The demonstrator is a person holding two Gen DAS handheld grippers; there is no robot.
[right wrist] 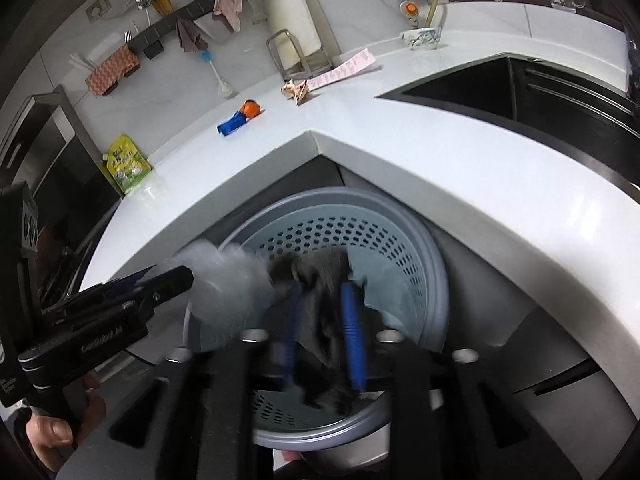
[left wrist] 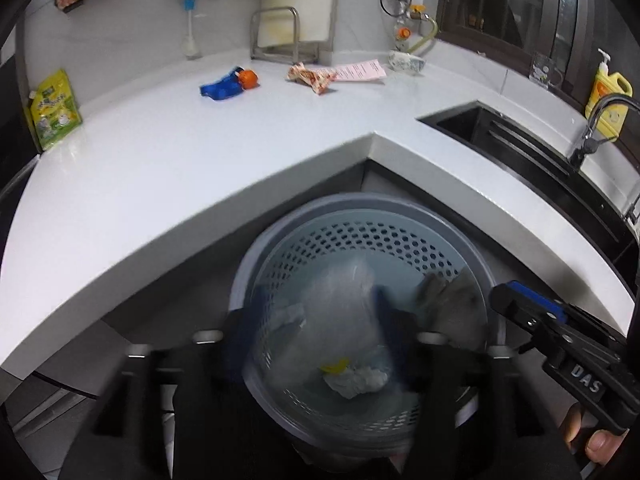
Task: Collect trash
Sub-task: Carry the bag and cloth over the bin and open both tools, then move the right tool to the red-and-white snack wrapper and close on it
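Both my grippers over bin point(left wrist: 360, 216). Left gripper point(left wrist: 316, 320) apart, clear bag point(left wrist: 344, 296) dropping. Right gripper point(right wrist: 320, 320) part-open, grey wad point(right wrist: 320, 272) between, contact unclear. Blue wrapper point(left wrist: 222, 86) far-left on counter, lies crosswise; left nearer.

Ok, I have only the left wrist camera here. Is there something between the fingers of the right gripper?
Observer: Yes. The right wrist view shows a dark grey crumpled piece between the blue fingers of the right gripper, above the bin. Blur hides whether they press it.
Operator: And my clear bag, how does it look from that side?
Observer: The clear bag bulges at the tip of the left gripper, in front of the bin's left rim.
Operator: What stands left of the green pouch?
Observer: A steel-fronted appliance, against the wall.
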